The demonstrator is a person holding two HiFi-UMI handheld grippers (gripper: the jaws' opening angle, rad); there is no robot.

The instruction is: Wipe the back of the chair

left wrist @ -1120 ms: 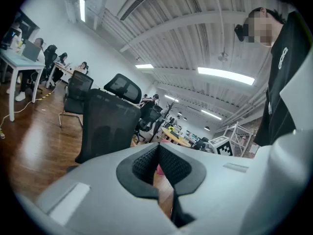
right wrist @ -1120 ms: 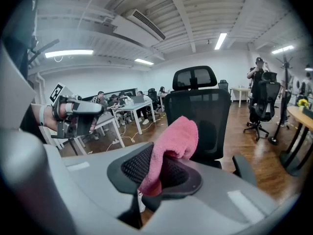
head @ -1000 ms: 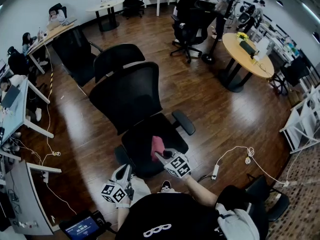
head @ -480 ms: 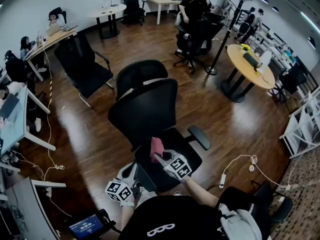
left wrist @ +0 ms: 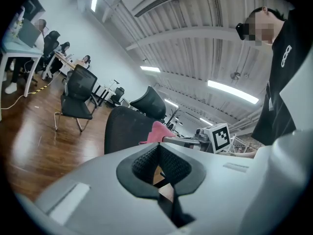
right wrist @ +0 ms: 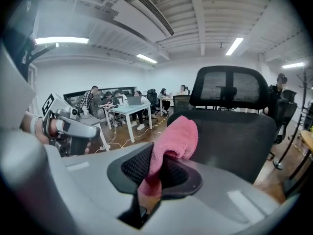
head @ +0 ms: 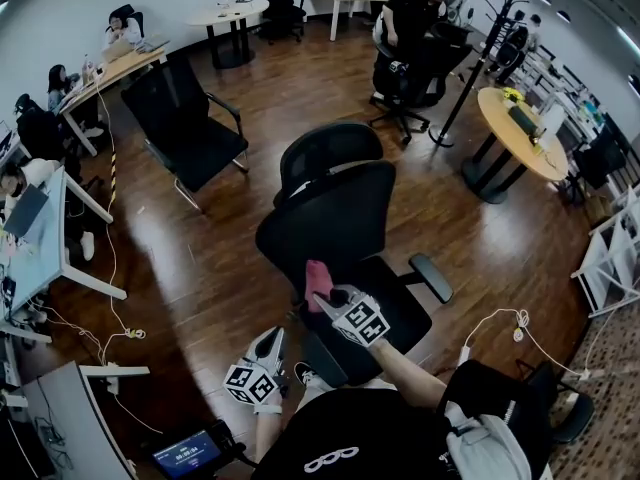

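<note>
Office, wood floor. Approach step: my right hand-held gripper clamps the pink cloth, chair backrest near at 12 o'clock. My left hand-held gripper is closed, empty. Next, I judge: press cloth against backrest.

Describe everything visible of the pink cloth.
The pink cloth looks like soft, fluffy terry. It is bunched, pinched at its lower end between the jaws of the right gripper, and its free part stands up and folds over. It is held close before the black mesh chair back; whether they touch cannot be told.
</note>
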